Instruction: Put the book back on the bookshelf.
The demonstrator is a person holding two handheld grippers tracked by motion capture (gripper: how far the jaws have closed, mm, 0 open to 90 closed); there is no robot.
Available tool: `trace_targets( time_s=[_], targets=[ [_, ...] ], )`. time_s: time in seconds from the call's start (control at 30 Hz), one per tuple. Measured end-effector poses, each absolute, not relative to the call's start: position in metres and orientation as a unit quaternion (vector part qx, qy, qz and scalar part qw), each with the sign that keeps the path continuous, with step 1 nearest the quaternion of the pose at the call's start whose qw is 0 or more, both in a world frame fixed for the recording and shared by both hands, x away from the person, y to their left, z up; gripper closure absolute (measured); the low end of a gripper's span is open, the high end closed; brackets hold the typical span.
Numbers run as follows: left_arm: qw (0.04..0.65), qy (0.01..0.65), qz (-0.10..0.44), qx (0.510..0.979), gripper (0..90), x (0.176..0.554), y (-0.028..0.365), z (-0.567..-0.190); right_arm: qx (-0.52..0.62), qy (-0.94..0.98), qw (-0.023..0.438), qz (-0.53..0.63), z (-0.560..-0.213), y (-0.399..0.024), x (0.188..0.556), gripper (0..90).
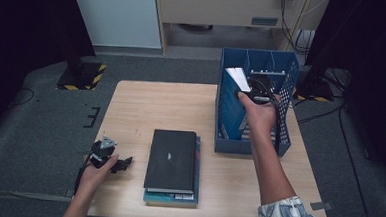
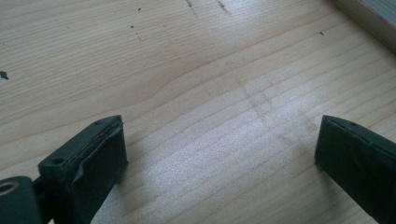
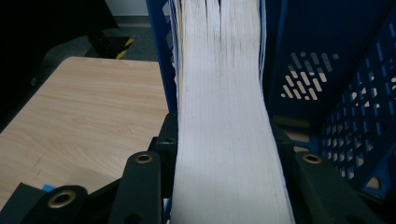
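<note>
A thick book (image 1: 237,78) stands on end inside the blue slotted file rack (image 1: 225,115) at the table's far right, its white page edge (image 3: 224,93) facing me. My right gripper (image 1: 256,94) is shut on it, with the jaws pressing both covers in the right gripper view (image 3: 224,135). A black book (image 1: 172,160) lies flat on a teal one (image 1: 171,197) near the front middle of the table. My left gripper (image 1: 123,164) rests low at the front left, jaws wide apart over bare wood (image 2: 219,140), holding nothing.
The wooden table (image 1: 146,106) sits on grey carpet. The rack's perforated blue wall (image 3: 327,93) rises right of the held book, with a divider (image 3: 159,56) on its left. A book's edge (image 2: 373,18) shows far off in the left gripper view.
</note>
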State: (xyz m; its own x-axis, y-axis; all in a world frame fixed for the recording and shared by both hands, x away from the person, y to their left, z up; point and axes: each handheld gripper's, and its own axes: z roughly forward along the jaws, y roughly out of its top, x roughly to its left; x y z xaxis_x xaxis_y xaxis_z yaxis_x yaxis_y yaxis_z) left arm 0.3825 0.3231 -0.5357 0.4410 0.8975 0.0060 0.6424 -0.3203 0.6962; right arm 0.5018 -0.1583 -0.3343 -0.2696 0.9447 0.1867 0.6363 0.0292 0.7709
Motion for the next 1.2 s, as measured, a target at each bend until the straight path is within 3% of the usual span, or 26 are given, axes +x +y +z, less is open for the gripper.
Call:
trace_targets(
  time_s=[1.2],
  targets=[
    [0.319,0.488,0.200,0.787,1.7,0.382,0.323,-0.536,0.596,0.646,0.228,0.419,-0.322,-0.150,0.540,60.2]
  ],
)
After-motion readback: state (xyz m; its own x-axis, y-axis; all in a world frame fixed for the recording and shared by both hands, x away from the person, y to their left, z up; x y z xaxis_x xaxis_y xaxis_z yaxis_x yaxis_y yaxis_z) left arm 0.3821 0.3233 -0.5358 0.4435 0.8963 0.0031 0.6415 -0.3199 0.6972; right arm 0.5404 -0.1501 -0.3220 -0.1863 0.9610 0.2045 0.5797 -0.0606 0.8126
